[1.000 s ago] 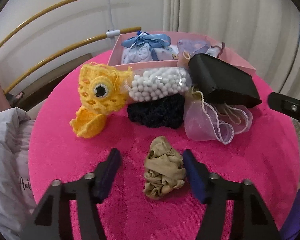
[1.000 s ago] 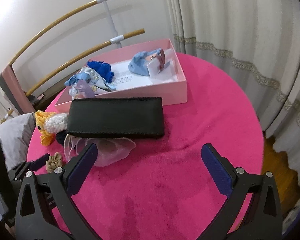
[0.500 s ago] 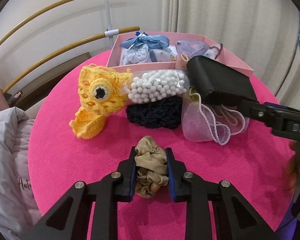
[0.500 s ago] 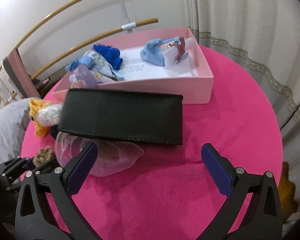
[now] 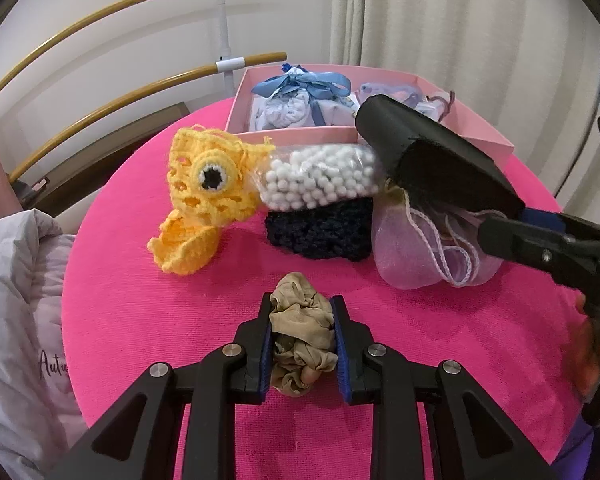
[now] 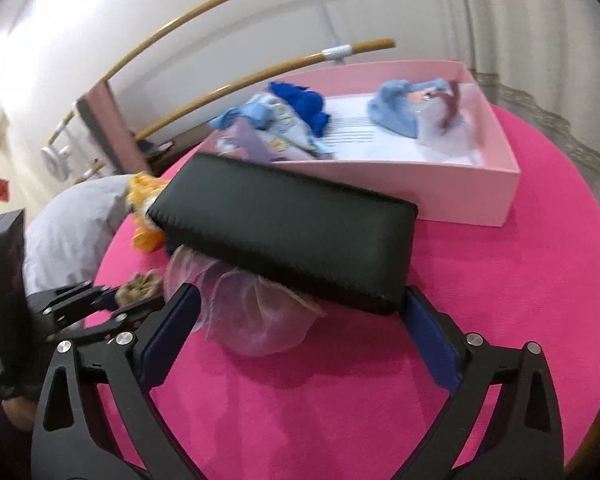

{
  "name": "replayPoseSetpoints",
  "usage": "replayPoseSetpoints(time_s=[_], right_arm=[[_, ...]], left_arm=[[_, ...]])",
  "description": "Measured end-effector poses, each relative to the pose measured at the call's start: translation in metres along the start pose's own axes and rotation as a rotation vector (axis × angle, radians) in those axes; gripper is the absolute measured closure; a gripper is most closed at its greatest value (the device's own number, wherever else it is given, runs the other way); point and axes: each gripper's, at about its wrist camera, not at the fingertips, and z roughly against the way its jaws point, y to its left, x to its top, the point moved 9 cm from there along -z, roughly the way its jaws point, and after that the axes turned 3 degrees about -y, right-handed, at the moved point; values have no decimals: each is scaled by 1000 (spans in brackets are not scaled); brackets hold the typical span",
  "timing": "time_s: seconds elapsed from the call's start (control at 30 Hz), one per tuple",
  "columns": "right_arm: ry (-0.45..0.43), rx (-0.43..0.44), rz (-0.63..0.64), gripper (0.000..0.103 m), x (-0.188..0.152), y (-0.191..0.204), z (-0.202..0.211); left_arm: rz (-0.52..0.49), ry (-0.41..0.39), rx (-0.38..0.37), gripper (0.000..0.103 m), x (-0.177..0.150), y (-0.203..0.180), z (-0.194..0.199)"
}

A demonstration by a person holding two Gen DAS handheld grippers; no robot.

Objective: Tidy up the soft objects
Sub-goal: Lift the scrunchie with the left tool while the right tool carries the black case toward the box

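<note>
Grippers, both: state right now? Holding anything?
Left gripper: closed on the beige scrunchie, on the pink tablecloth.
Right gripper: open, has just been closing slightly around the black pouch, not yet clamped on it.

Left gripper (image 5: 302, 338): tilted downward, jaws closed tight, blue pads pressing both sides of the beige scrunchie (image 5: 300, 332) between them. Right gripper (image 6: 300, 320): tilted downward, jaws spread wide and just narrowing slightly; the black pouch (image 6: 288, 232) sits between its fingertips, right pad at the pouch's end, left pad clear of it.
</note>
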Motion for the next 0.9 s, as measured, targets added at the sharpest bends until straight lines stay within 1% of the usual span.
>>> replayPoseSetpoints(time_s=[0.13, 0.2, 0.27, 0.33, 0.43, 0.47, 0.5, 0.53, 0.57, 0.6, 0.7, 0.77, 0.8, 0.83, 0.87, 0.9], right_arm=[[2, -90, -13, 6, 2, -21, -1], [1, -98, -1, 6, 7, -26, -1], [6, -108, 45, 4, 12, -27, -4], [29, -89, 77, 4, 15, -26, -12], [56, -15, 112, 5, 17, -17, -22], [62, 19, 118, 9, 17, -12, -24], [60, 36, 125, 22, 17, -9, -23], [55, 62, 132, 31, 17, -4, -22], [51, 106, 135, 50, 17, 3, -18], [48, 121, 143, 58, 17, 8, -18], [79, 106, 194, 59, 11, 17, -20], [76, 64, 200, 58, 11, 14, -22], [70, 48, 196, 49, 12, 11, -22], [61, 32, 195, 43, 15, 8, -21], [56, 23, 199, 32, 18, 5, -21], [50, 9, 209, 24, 20, 4, -20]], left_arm=[[-2, -3, -1, 80, 1, -1, 3], [-4, -3, 0, 80, 1, -1, 4], [-3, -3, 1, 80, 1, -1, 3], [-2, -3, 1, 80, 1, -1, 4], [-7, -3, 0, 80, 2, -2, 6], [-8, -3, 1, 80, 2, -2, 6], [-9, -4, 3, 80, 2, -2, 7], [-9, -5, 3, 80, 3, -1, 8], [-8, -6, 5, 80, 3, 0, 8], [-7, -6, 7, 80, 3, 0, 8], [-8, -7, 10, 80, 3, -1, 10], [-10, -8, 9, 80, 2, -3, 11], [-12, -9, 9, 80, 2, -4, 12], [-14, -11, 9, 80, 2, -4, 13], [-16, -12, 9, 80, 2, -4, 14], [-19, -14, 10, 79, 2, -4, 15]])
